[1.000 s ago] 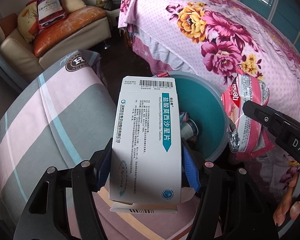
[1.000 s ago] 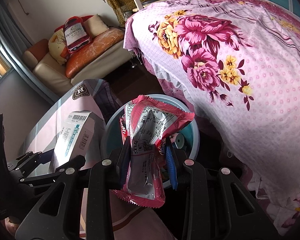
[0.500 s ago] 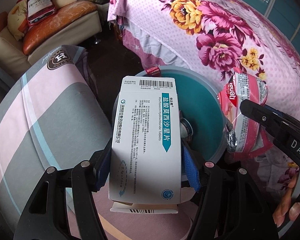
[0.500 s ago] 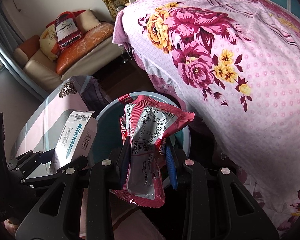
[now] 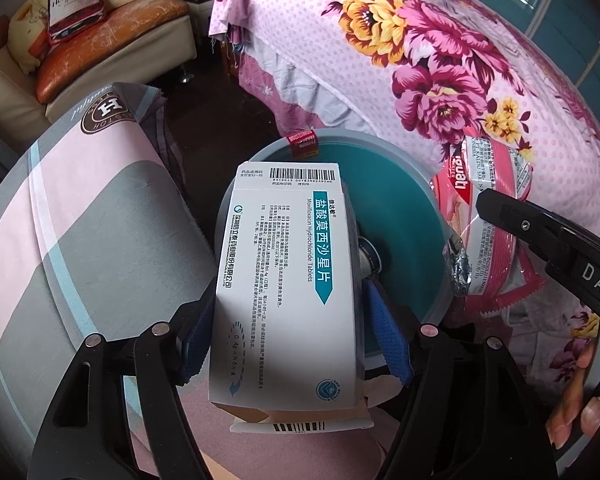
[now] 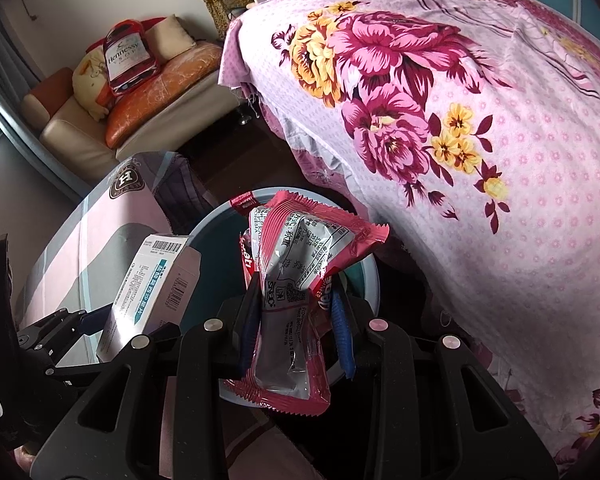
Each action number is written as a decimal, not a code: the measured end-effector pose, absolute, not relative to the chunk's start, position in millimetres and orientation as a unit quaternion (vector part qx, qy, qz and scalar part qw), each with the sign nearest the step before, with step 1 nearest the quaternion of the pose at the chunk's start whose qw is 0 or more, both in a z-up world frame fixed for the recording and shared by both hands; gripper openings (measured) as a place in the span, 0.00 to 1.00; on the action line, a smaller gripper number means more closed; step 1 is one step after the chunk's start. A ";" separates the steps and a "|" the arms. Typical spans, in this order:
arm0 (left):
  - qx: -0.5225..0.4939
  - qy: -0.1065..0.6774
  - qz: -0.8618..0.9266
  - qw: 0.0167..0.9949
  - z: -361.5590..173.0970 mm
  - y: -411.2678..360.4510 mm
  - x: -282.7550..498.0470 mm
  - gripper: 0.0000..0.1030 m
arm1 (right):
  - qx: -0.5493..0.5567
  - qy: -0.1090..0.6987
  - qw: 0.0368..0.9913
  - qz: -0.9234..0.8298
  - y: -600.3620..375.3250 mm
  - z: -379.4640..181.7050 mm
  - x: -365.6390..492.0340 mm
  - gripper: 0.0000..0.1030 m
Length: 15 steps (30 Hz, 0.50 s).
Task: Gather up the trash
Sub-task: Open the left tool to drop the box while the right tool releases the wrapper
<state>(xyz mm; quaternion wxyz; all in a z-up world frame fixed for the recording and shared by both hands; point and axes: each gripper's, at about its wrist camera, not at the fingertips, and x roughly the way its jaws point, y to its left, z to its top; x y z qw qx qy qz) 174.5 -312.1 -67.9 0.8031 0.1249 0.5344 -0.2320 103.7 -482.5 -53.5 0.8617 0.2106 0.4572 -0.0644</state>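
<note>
Gripping a white medicine box (image 5: 288,292), the left gripper (image 5: 290,336) holds it over the near left rim of a round teal bin (image 5: 404,216). Just right, the right gripper (image 6: 296,320) is clamped on a crumpled pink snack wrapper (image 6: 300,264) above the same bin, beside a floral bedspread (image 6: 480,100).

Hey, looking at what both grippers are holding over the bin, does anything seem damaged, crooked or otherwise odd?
Mostly normal trash. The medicine box in the left gripper has its bottom flap hanging open. The red snack wrapper in the right gripper is crumpled and apparently empty. Both hang over the teal bin, where a red scrap is draped on the rim.
</note>
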 end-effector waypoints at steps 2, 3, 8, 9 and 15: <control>0.121 0.533 -0.229 0.806 -66.4 -310.9 175.7 0.82 | 0.209 0.458 0.861 -0.065 -482.4 -53.5 104.7 0.30; 0.117 0.532 -0.228 0.807 -65.6 -309.7 176.2 0.85 | 0.208 0.459 0.861 -0.065 -481.9 -53.2 105.6 0.30; 0.112 0.536 -0.217 0.808 -65.4 -304.2 179.5 0.91 | 0.203 0.462 0.861 -0.063 -479.0 -53.4 108.6 0.30; 0.111 0.537 -0.213 0.808 -65.7 -301.8 179.7 0.91 | 0.202 0.463 0.861 -0.063 -478.2 -53.9 110.2 0.30; 0.081 0.547 -0.196 0.809 -66.2 -279.6 183.8 0.91 | 0.197 0.470 0.859 -0.059 -472.4 -56.5 114.5 0.30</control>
